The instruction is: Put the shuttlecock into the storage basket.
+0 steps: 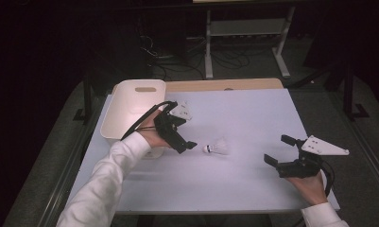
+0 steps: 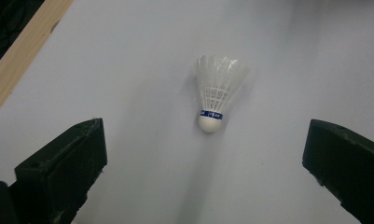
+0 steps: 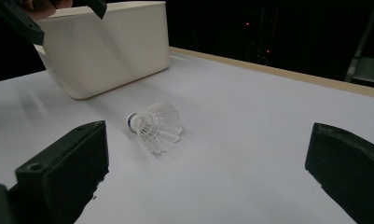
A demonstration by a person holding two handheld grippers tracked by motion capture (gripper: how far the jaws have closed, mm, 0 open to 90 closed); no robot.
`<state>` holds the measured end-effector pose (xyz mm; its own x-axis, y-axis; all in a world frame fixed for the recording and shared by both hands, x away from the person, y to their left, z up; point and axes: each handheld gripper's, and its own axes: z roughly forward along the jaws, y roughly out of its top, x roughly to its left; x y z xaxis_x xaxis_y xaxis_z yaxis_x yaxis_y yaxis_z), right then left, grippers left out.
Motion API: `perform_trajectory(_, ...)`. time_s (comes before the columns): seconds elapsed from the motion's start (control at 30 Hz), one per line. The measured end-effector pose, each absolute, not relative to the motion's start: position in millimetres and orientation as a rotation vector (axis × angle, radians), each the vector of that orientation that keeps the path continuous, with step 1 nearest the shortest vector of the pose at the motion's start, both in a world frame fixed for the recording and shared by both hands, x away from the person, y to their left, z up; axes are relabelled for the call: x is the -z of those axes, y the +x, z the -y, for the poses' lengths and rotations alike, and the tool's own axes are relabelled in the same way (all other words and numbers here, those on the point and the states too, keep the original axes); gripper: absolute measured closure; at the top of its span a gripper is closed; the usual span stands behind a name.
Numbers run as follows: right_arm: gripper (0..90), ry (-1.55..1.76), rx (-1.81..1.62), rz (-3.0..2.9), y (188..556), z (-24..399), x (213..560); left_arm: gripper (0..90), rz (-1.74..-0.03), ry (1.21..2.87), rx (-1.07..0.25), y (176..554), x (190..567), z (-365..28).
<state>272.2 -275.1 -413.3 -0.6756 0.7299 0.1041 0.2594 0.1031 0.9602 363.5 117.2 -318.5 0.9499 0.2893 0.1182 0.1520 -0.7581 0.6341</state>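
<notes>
Near the middle of the desk the shuttlecock lies on its side, so the left gripper, jaws spread just beside its cork, should straddle it squarely before closing, while the right gripper waits spread near the right edge

room: dark, walls not readable | table: white top, wooden edge beyond the jaws | floor: grey | metal rack: far behind, cables below it
</notes>
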Motion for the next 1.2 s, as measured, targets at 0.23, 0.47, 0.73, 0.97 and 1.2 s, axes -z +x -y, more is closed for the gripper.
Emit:
perform_trajectory(0.23, 0.0, 0.975, -1.605, -1.982, 271, 276, 413, 0.0, -0.31, 2.458, -0.272, 366, 321, -107)
perform_trajectory(0.47, 0.0, 0.971, -1.604, -1.983, 270, 277, 413, 0.0, -0.291, 2.486, -0.266, 367, 324, -94)
perform_trajectory(0.73, 0.0, 0.972, -1.603, -1.981, 269, 278, 413, 0.0, -0.272, 2.512, -0.242, 370, 330, -83)
perform_trajectory(0.97, 0.0, 0.973, -1.607, -1.98, 269, 278, 413, 0.0, -0.268, 2.522, -0.229, 370, 334, -77)
perform_trajectory(1.2, 0.0, 0.966, -1.606, -1.98, 269, 278, 413, 0.0, -0.258, 2.533, -0.227, 374, 342, -70)
